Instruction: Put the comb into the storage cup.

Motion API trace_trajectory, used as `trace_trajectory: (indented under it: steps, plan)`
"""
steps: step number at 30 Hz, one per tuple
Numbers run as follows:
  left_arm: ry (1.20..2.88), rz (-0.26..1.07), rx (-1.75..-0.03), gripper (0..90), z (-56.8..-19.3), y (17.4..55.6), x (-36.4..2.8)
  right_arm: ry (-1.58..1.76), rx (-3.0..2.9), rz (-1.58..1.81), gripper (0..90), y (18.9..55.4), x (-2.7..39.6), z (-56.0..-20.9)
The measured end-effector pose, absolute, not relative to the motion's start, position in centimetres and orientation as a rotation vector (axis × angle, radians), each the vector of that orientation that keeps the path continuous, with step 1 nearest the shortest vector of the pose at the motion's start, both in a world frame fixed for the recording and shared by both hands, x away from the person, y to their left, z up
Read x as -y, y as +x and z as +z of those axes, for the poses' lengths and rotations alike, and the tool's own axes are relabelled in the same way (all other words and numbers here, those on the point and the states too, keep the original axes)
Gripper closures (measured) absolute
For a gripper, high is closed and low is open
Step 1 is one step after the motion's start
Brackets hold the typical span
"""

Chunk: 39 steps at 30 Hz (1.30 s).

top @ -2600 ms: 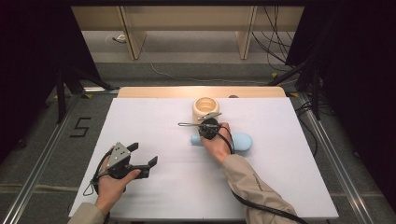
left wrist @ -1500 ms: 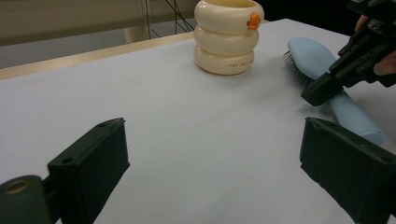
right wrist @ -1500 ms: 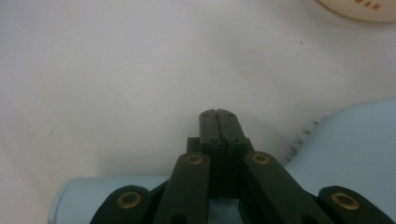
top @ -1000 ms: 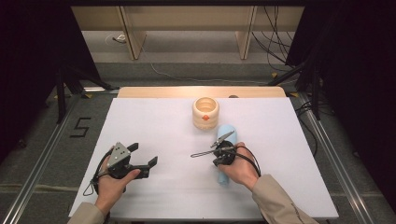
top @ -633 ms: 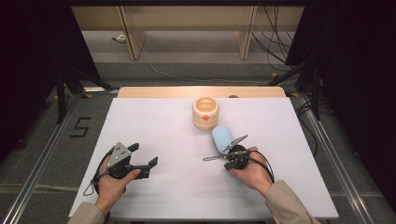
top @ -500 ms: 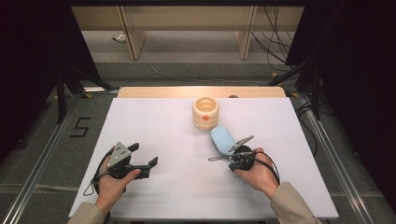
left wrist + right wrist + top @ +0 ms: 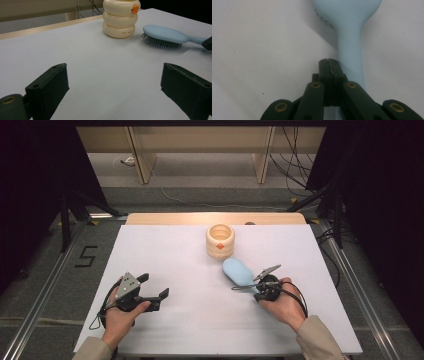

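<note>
High view: cream ringed cup (image 7: pixel 220 240) stands upright near hairbrush (image 7: pixel 238 271).

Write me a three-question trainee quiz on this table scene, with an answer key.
1. True or false: the left gripper has open jaws with nothing between them.
2. The blue hairbrush lies: A) bristles down on the table; B) bristles up; C) standing on its handle.
3. Fill in: the jaws of the right gripper, next to the brush's handle, are ____.
Key: 1 true; 2 A; 3 shut.
</note>
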State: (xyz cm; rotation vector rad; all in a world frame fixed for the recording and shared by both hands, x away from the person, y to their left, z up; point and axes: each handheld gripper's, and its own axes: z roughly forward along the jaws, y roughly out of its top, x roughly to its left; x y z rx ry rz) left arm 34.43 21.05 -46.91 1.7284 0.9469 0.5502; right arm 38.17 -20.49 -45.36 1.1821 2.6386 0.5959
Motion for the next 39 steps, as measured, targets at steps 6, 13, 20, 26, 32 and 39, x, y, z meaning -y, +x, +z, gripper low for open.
trace_trajectory:
  steps: [6, 13, 20, 26, 32, 39]
  plan:
    - [1.738, 0.549, -0.945, 7.2, -47.0, 34.4, -21.0, 1.179, -2.634, 0.614, 90.0, 38.2, 20.9, -45.1]
    - [1.741, 0.549, -0.946, 7.3, -46.9, 34.4, -21.0, 1.112, -2.650, 0.662, 84.0, 38.1, 20.9, -44.4]
    - [1.744, 0.548, -0.948, 7.3, -47.0, 34.4, -21.0, 1.043, -2.657, 0.731, 64.5, 37.9, 20.9, -43.0]
    - [1.749, 0.549, -0.950, 7.4, -47.0, 34.4, -20.9, 0.970, -2.653, 0.758, 28.1, 38.2, 21.1, -41.7]
    - [1.755, 0.550, -0.949, 7.4, -47.0, 34.5, -20.9, 0.949, -2.704, 0.697, 12.3, 39.5, 21.3, -41.6]
    - [1.756, 0.553, -0.951, 7.3, -47.1, 34.5, -20.9, 0.998, -2.718, 0.632, 8.2, 41.2, 21.0, -42.4]
